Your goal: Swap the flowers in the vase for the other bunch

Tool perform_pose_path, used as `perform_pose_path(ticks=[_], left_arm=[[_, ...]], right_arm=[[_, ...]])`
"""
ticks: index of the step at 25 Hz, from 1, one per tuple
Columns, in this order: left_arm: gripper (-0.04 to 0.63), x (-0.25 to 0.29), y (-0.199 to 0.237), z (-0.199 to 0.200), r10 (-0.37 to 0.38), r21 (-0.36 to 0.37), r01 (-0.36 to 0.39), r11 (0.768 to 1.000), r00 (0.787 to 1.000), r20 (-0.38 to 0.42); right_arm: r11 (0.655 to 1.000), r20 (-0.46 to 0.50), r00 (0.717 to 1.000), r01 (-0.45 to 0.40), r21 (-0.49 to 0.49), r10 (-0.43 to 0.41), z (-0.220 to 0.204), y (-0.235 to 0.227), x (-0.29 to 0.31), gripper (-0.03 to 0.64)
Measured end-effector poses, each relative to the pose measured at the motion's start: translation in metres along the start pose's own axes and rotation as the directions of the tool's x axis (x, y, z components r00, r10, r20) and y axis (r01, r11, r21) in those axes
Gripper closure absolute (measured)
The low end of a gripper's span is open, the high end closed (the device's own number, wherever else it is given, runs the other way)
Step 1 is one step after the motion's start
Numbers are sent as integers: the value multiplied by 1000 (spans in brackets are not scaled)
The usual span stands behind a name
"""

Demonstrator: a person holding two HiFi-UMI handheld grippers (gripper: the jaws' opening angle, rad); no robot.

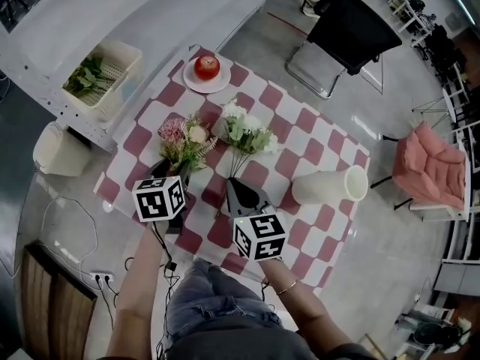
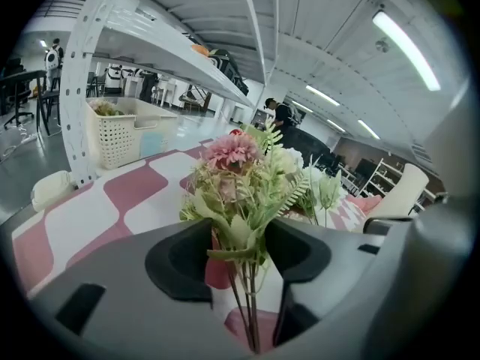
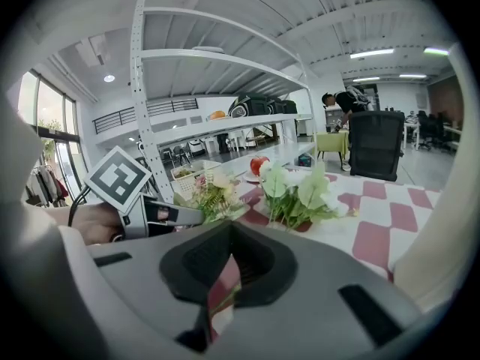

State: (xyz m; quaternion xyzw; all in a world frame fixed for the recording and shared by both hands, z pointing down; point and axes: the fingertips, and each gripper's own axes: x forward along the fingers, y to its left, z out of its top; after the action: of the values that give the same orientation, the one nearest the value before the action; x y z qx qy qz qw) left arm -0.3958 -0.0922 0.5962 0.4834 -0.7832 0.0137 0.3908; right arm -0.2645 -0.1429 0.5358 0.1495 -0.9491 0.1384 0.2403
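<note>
Out past both grippers a red apple (image 1: 207, 67) is sitting on a white round plate (image 1: 223, 84), and a cream plastic basket (image 1: 129, 60) is further off to the left. The white cylindrical vase (image 1: 330, 184) is lying on its side just right of my right gripper (image 1: 244, 195). My left gripper (image 2: 240, 255) is standing wide, with the stems of the pink and cream flower bunch (image 2: 232, 172) sitting loose between its jaws. The right one is pinching down to a slit on the stems of the white and green flower bunch (image 1: 244, 132). I'm counting two bunches, one vase and one apple.

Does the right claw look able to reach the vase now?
Probably yes: the vase lies on its side beside the right claw, only bare tablecloth between them, though the claw seems to hold the white flowers.
</note>
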Motion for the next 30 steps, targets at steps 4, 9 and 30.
perform_pose_path(ticks=[4, 9, 30], left_arm=[[403, 8, 0, -1, 5, -11, -6, 1000, 999, -34], [408, 18, -2, -2, -35, -32, 32, 999, 995, -96], [523, 8, -12, 6, -1, 41, 5, 999, 995, -97]], right_arm=[[1000, -7, 1000, 6, 11, -6, -3, -8, 3, 607], [1000, -9, 1000, 13, 23, -13, -4, -15, 3, 607], [999, 2, 1000, 29, 33, -29, -1, -25, -11, 607]])
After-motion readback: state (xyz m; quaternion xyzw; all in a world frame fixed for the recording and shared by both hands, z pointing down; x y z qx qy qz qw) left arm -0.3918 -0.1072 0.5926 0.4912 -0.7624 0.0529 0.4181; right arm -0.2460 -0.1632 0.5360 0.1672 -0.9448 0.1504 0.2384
